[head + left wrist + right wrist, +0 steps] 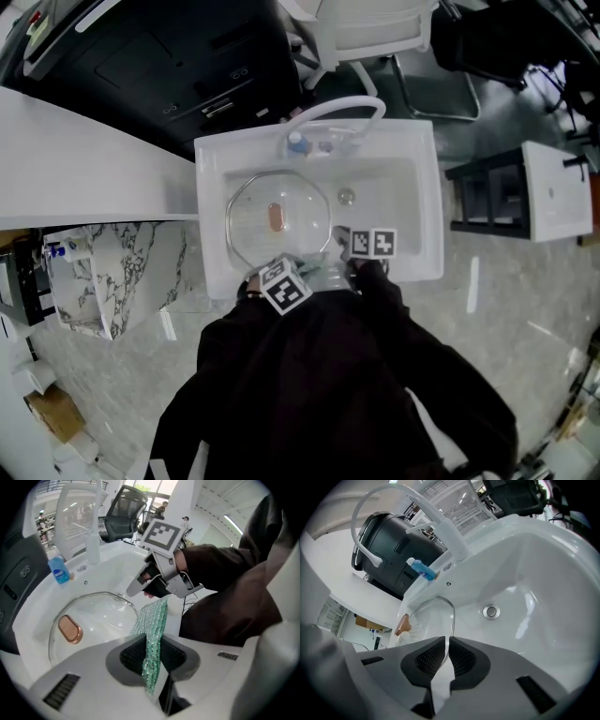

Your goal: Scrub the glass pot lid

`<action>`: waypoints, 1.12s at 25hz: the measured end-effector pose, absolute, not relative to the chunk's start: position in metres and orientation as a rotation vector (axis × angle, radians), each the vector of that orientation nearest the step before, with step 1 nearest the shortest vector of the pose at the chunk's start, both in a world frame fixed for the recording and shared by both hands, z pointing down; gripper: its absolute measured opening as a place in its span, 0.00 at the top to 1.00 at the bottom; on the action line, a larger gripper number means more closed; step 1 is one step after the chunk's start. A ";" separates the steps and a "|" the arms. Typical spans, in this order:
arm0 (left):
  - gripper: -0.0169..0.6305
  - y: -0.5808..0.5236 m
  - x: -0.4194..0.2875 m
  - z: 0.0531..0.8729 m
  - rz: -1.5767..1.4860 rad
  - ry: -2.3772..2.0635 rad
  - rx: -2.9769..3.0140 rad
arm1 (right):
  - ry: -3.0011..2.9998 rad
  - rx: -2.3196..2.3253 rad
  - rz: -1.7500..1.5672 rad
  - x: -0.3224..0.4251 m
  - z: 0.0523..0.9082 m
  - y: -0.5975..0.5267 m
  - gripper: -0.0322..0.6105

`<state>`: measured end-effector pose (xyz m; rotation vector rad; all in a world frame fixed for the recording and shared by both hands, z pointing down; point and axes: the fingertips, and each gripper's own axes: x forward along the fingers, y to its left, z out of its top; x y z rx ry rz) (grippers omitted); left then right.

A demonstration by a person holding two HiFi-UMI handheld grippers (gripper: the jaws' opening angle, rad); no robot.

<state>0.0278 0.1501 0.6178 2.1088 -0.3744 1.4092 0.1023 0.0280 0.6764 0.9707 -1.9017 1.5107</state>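
A round glass pot lid [253, 225] with a copper knob [275, 217] lies in the white sink [422, 187]. My right gripper [446, 656] is shut on the lid's rim [451, 613], and the glass edge runs straight in between its pads. My left gripper [151, 651] is shut on a glittery green scrub cloth [152, 625] that hangs out over the lid's near edge [93, 616]. The right gripper [161, 576], with its marker cube, shows just beyond the cloth. In the head view both grippers [284, 284] [372, 245] sit at the sink's front rim.
A white arched faucet [333, 111] and a blue bottle [296, 142] stand at the sink's back edge. The drain [491, 611] lies right of the lid. A white counter [84, 159] runs to the left, with a dark appliance [391, 545] behind it.
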 end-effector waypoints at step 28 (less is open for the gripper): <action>0.88 0.024 -0.050 0.439 0.431 -1.261 2.337 | -2.540 1.297 0.831 0.069 0.437 -0.023 0.93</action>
